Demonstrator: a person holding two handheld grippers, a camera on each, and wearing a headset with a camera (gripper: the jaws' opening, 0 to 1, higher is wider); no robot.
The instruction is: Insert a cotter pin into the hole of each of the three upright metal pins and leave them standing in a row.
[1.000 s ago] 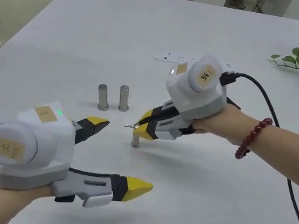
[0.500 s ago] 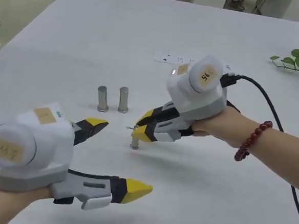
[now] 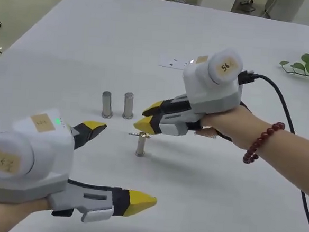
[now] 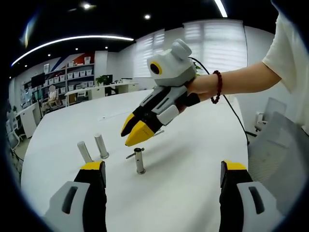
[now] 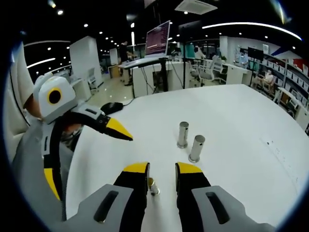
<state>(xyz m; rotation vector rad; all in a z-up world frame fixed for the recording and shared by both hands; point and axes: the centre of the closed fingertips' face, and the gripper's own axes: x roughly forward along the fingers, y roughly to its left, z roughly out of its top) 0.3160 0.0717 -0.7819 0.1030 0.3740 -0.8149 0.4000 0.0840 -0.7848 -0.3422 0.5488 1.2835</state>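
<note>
Three small upright metal pins stand on the white table. Two bare pins (image 3: pixel 107 104) (image 3: pixel 128 104) stand side by side. The third pin (image 3: pixel 140 146) stands nearer to me, and a cotter pin (image 3: pixel 137 134) lies crosswise through its top. My right gripper (image 3: pixel 147 117) hovers just above and right of that pin, jaws slightly apart and holding nothing. My left gripper (image 3: pixel 116 164) is wide open at the near left, apart from all pins. The left gripper view shows the third pin (image 4: pixel 139 160) below the right gripper (image 4: pixel 133 133). In the right gripper view, the third pin's top (image 5: pixel 153 187) sits between that gripper's jaws.
A white power strip (image 3: pixel 178 60) lies at the back of the table. Green plant leaves (image 3: pixel 306 58) sit at the far right edge. A black cable (image 3: pixel 282 106) trails from the right gripper across the table's right side.
My right gripper has lifted up and to the right, off the third pin. The cotter pin stays in the pin's hole. The left gripper has barely moved.
</note>
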